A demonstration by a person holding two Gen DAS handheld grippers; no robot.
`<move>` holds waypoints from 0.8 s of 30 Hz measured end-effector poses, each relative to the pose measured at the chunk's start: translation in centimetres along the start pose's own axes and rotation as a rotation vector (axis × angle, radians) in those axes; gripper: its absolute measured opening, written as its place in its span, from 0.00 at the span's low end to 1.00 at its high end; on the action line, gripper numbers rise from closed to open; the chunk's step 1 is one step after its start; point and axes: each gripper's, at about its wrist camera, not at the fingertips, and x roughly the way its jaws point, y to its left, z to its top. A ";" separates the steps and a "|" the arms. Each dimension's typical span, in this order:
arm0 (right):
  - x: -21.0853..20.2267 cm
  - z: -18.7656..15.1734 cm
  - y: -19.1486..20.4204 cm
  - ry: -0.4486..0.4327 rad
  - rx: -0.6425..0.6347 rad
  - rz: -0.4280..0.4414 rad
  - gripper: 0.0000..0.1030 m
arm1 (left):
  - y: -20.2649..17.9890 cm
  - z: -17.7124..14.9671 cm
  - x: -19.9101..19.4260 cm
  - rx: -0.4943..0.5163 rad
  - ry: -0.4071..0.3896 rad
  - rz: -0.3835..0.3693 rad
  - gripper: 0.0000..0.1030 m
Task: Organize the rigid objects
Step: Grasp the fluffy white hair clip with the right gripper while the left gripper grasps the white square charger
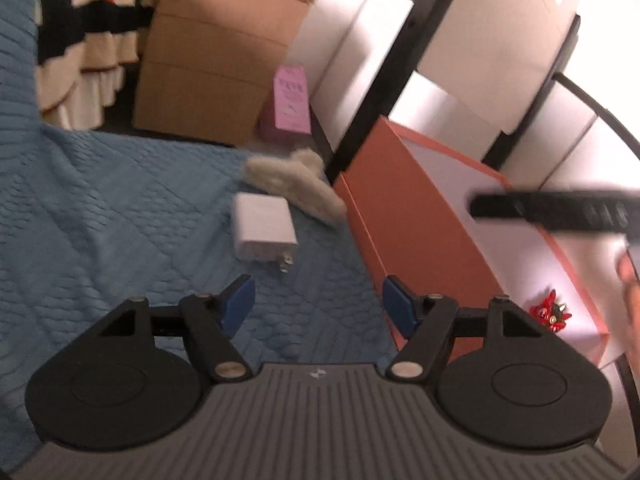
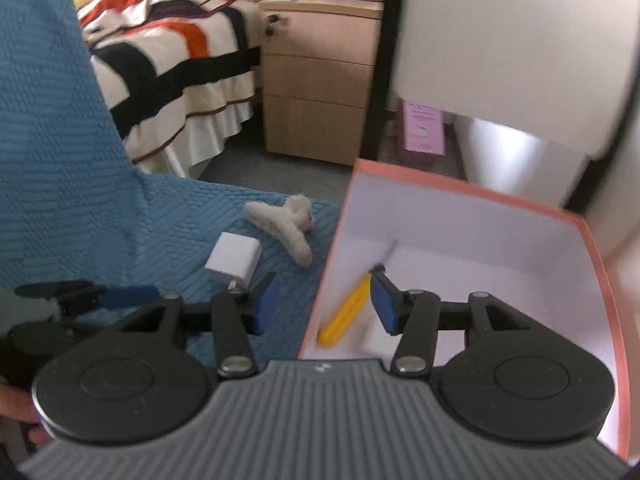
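Note:
A white plug charger (image 1: 264, 232) (image 2: 234, 260) lies on the blue quilt (image 1: 100, 208), with a fluffy white hair claw (image 1: 292, 184) (image 2: 284, 220) just behind it. To their right stands an orange box (image 1: 400, 220) (image 2: 600, 272) with a white inside. It holds a yellow-handled tool (image 2: 348, 312) and a small red spiky item (image 1: 548, 314). My left gripper (image 1: 320, 306) is open above the quilt, just short of the charger, with nothing between its pads. My right gripper (image 2: 325, 304) is open and empty over the box's left wall. A blurred black bar (image 1: 552, 210), seemingly part of it, crosses above the box.
A wooden drawer cabinet (image 2: 320, 92) and a bed with a striped cover (image 2: 172, 60) stand beyond the quilt. A pink carton (image 2: 424, 128) sits on the floor by a black-framed white panel (image 1: 480, 40). A hand (image 1: 630, 292) shows at the right edge.

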 end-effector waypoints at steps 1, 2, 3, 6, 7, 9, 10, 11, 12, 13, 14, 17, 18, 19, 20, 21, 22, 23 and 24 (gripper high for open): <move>0.9 0.6 0.0 0.011 -0.019 0.005 0.50 | 0.0 -0.1 0.6 0.010 0.002 0.006 0.73; 1.6 1.2 0.1 0.025 -0.036 0.011 0.47 | 0.2 0.0 1.1 0.019 0.002 0.014 0.73; 2.3 1.8 0.3 0.038 -0.059 0.016 0.46 | 0.4 0.1 1.8 0.025 0.003 0.026 0.72; 3.7 3.3 1.4 0.046 -0.164 0.045 0.44 | 1.4 0.7 3.3 0.007 0.014 0.055 0.72; 4.3 3.9 2.0 0.052 -0.204 0.061 0.44 | 1.9 0.9 3.4 -0.005 0.012 0.055 0.72; 5.5 4.4 3.1 0.087 -0.272 0.092 0.40 | 2.7 1.5 4.4 -0.028 0.009 0.059 0.72; 6.2 4.7 3.5 0.110 -0.297 0.109 0.36 | 3.1 1.8 4.8 -0.042 0.004 0.065 0.72; 7.1 4.9 3.9 0.135 -0.318 0.124 0.33 | 3.3 2.0 5.2 -0.052 0.001 0.079 0.72; 7.9 5.1 4.2 0.155 -0.338 0.131 0.31 | 3.4 2.3 5.3 -0.055 -0.001 0.090 0.72; 8.6 5.2 4.5 0.175 -0.356 0.133 0.28 | 3.5 2.6 5.7 -0.051 -0.003 0.086 0.72; 9.4 5.3 4.8 0.199 -0.371 0.131 0.25 | 3.6 2.9 5.9 -0.039 -0.005 0.077 0.72; 11.4 5.9 5.0 0.253 -0.374 0.120 0.23 | 3.6 3.7 6.7 -0.034 0.009 0.046 0.72; 11.8 6.1 5.0 0.262 -0.376 0.115 0.23 | 3.6 3.9 6.9 -0.044 0.012 0.031 0.72; 12.4 6.3 5.1 0.271 -0.379 0.111 0.23 | 3.5 4.0 7.0 -0.043 0.013 0.024 0.72; 12.8 6.5 4.9 0.282 -0.378 0.113 0.23 | 3.4 4.1 7.2 -0.035 0.013 0.024 0.72; 13.2 6.6 4.8 0.293 -0.379 0.115 0.23 | 3.4 4.2 7.4 -0.026 0.012 0.034 0.71; 13.6 6.8 4.8 0.304 -0.382 0.115 0.23 | 3.2 4.1 7.5 -0.017 0.007 0.037 0.70; 13.9 6.9 4.8 0.313 -0.386 0.111 0.23 | 3.2 4.2 7.8 -0.002 -0.001 0.052 0.68; 14.3 7.0 4.7 0.323 -0.394 0.104 0.23 | 3.0 4.3 7.9 0.012 -0.003 0.055 0.65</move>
